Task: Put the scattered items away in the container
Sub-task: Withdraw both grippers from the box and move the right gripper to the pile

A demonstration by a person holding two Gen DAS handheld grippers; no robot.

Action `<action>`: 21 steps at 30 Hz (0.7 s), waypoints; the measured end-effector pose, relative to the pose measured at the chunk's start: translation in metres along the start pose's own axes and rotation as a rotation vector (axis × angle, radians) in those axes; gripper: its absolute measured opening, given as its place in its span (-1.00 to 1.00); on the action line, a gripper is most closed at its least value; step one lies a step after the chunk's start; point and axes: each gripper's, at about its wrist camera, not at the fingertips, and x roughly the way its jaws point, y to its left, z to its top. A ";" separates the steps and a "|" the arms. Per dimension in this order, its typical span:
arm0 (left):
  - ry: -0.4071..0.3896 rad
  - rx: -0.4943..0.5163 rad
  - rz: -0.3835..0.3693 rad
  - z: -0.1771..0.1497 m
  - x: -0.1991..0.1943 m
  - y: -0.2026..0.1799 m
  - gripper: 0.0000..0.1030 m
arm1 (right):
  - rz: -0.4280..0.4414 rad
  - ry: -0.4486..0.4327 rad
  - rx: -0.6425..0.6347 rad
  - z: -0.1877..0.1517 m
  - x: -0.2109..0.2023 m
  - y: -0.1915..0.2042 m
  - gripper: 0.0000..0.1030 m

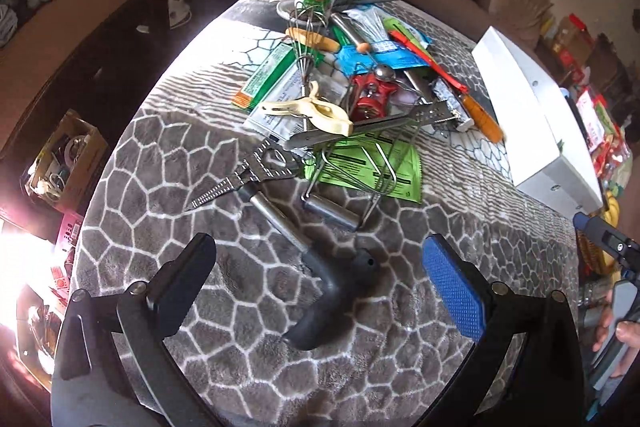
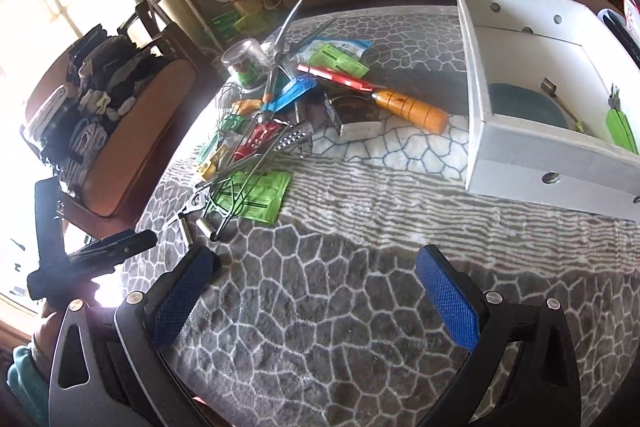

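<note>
Tools [image 1: 320,279] [image 2: 316,291] both wide open (nothing held) above blanket [image 2: 320,347].

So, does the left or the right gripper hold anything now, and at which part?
Nothing is held. The left gripper is open above the black handle of a tool without touching it; the right gripper is open over bare blanket.

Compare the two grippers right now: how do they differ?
The left gripper hovers over a black-handled tool, which lies between its fingers; the right gripper has only blanket beneath it. The left shows one black and one blue pad; the right shows two blue. Both are open and empty.
</note>
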 end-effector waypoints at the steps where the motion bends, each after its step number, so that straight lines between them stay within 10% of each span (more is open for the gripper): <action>1: -0.005 -0.016 -0.006 0.002 0.003 0.007 1.00 | 0.000 0.005 -0.009 0.001 0.006 0.004 1.00; 21: -0.027 -0.040 -0.132 0.071 0.054 0.014 1.00 | -0.024 0.003 -0.034 0.072 0.064 0.004 1.00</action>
